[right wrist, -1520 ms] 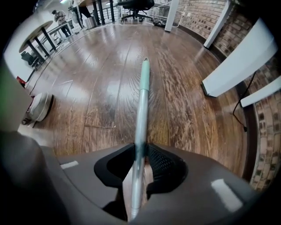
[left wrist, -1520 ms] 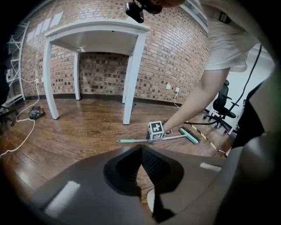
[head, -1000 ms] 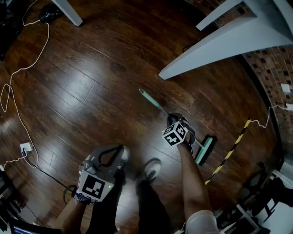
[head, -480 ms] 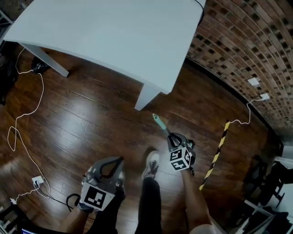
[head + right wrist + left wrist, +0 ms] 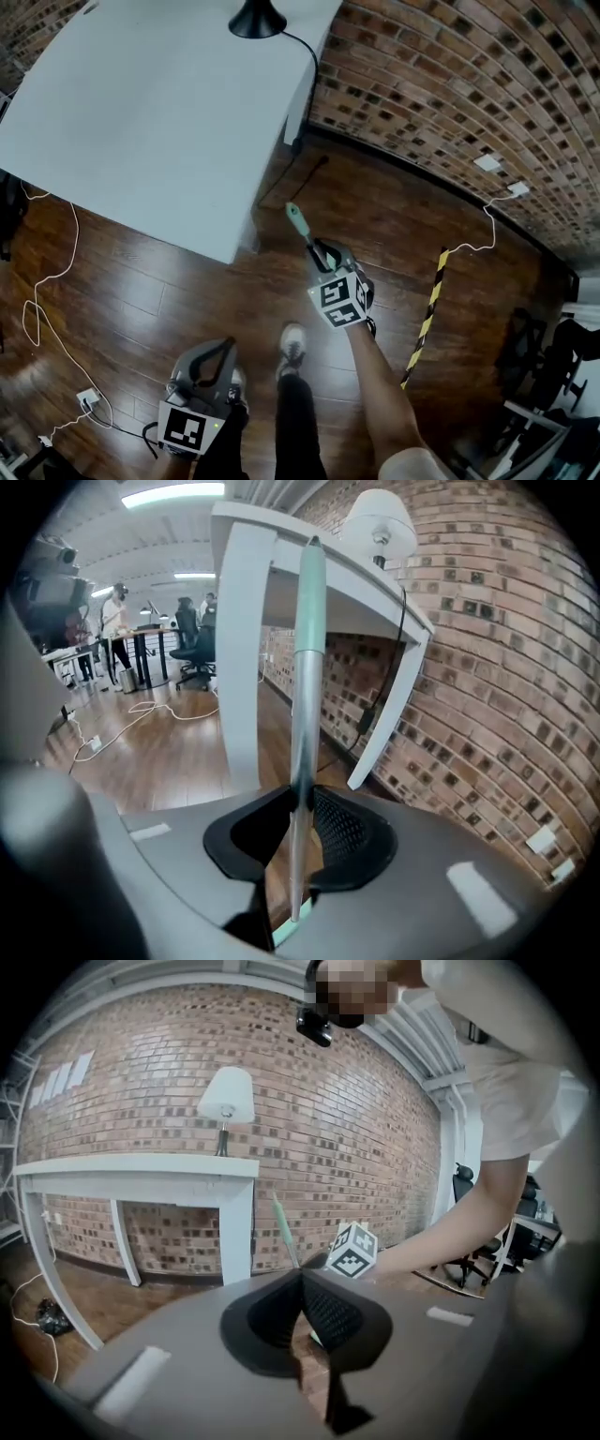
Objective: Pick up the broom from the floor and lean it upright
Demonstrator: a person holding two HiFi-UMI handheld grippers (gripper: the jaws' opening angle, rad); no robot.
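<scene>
The broom has a silver shaft with a teal grip end (image 5: 297,219) and stands nearly upright in my right gripper (image 5: 323,255), which is shut on the shaft. In the right gripper view the shaft (image 5: 305,667) runs straight up between the pads (image 5: 298,803), and a bit of the teal broom head (image 5: 286,937) shows below. My hand hides the broom head in the head view. My left gripper (image 5: 223,349) hangs low at the left, shut with nothing in it. Its own view shows the closed tips (image 5: 302,1273) and, beyond them, the broom handle (image 5: 281,1227).
A white table (image 5: 141,112) with a black lamp base (image 5: 257,19) stands just left of the broom. A brick wall (image 5: 450,94) runs behind. A yellow-black striped strip (image 5: 424,319) lies on the wood floor at right, white cables (image 5: 42,309) at left. My shoe (image 5: 292,345) is below.
My right gripper has risen with the broom, lifting it off the floor and tipping its handle upright. The left gripper rose too. The head view swung up to the table and wall.
</scene>
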